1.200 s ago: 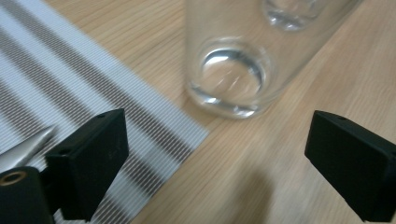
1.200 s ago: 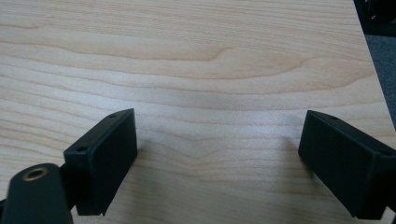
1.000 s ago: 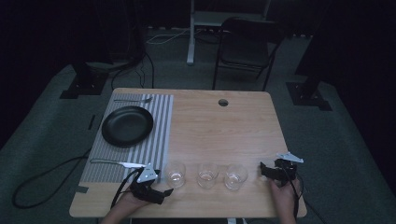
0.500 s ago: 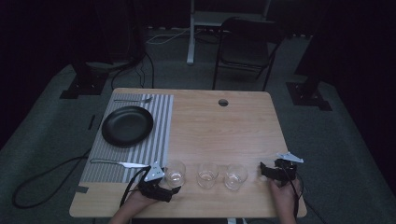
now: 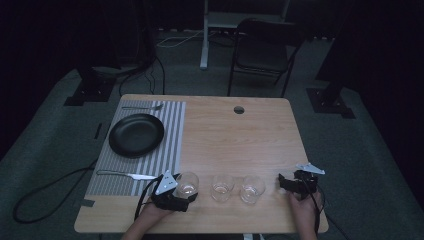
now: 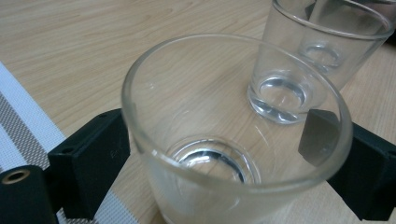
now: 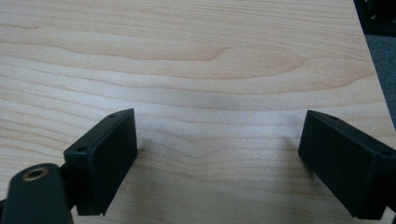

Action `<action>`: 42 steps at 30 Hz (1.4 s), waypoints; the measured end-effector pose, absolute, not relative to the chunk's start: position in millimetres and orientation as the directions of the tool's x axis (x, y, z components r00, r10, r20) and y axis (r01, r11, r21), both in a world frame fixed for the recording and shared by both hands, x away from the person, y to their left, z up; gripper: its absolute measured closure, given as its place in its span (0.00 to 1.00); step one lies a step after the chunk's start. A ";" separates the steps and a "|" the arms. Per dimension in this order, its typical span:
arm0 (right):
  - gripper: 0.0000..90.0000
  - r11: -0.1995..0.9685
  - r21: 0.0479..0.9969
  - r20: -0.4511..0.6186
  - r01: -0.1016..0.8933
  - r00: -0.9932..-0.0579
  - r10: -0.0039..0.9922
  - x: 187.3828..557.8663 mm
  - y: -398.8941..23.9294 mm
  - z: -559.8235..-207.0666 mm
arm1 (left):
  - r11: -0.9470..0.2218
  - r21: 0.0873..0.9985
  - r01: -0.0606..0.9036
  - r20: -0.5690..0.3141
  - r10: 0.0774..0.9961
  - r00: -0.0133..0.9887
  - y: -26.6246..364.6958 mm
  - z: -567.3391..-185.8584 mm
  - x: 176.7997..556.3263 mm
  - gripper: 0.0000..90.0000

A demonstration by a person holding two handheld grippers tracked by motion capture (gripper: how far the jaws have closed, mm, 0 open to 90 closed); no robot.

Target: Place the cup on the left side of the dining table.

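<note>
Three clear empty glasses stand in a row near the table's front edge: the left glass (image 5: 187,183), the middle glass (image 5: 221,186) and the right glass (image 5: 251,188). My left gripper (image 5: 188,191) is open, and the left glass (image 6: 224,154) stands upright between its jaws, nearly filling the gap. Just beyond it is the middle glass (image 6: 303,60). My right gripper (image 5: 284,182) rests to the right of the right glass, pointing toward it. That right gripper (image 7: 217,154) is open over bare wood with nothing between its jaws.
A striped placemat (image 5: 172,135) lies at the table's left, with a black plate (image 5: 136,135) on it, a fork (image 5: 142,107) at its far end and a knife (image 5: 125,175) at its near end. A round cable hole (image 5: 239,109) is at the back. A folding chair (image 5: 265,55) stands behind the table.
My left gripper has moved forward and right until its jaws stand on either side of the left glass. The right gripper has stayed in place.
</note>
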State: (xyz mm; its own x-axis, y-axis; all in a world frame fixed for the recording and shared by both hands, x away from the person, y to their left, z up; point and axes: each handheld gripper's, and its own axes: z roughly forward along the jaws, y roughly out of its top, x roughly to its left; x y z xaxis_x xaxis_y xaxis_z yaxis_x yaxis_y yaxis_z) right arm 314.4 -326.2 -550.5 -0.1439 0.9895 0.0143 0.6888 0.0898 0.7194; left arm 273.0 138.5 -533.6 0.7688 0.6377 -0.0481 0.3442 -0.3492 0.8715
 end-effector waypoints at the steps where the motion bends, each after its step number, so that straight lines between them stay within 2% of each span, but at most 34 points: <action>1: 0.12 0.090 0.719 0.014 0.689 -0.144 0.989 314.4 -326.2 -550.5 | -0.345 0.876 0.336 -0.045 0.636 0.771 137.7 -534.1 272.8 0.09; 11: 0.12 0.090 0.719 0.014 0.689 -0.144 0.990 314.4 -326.2 -550.5 | -0.311 0.913 0.263 0.000 0.645 0.764 131.1 -534.4 270.4 0.09; 13: 0.12 0.090 0.719 0.014 0.689 -0.144 0.989 314.4 -326.2 -550.5 | -0.305 0.917 0.258 0.002 0.650 0.760 130.9 -535.5 270.1 0.16; 15: 0.12 0.090 0.719 0.014 0.689 -0.144 0.990 314.4 -326.2 -550.5 | -0.301 0.921 0.246 0.012 0.656 0.755 130.9 -535.2 269.2 0.16; 22: 0.12 0.090 0.719 0.014 0.689 -0.144 0.990 314.4 -326.2 -550.5 | -0.308 0.915 0.261 0.012 0.668 0.744 129.1 -534.7 270.2 0.21; 26: 0.12 0.090 0.720 0.014 0.689 -0.144 0.989 314.4 -326.2 -550.5 | -0.303 0.900 0.313 -0.023 0.684 0.729 127.6 -529.7 271.5 0.21; 35: 0.13 0.090 0.719 0.014 0.689 -0.144 0.990 314.4 -326.2 -550.5 | -0.329 0.894 0.304 0.006 0.689 0.725 131.8 -518.9 272.5 0.21; 42: 0.13 0.090 0.720 0.014 0.689 -0.143 0.990 314.4 -326.2 -550.5 | -0.306 0.899 0.315 0.013 0.735 0.678 152.9 -503.9 284.6 0.21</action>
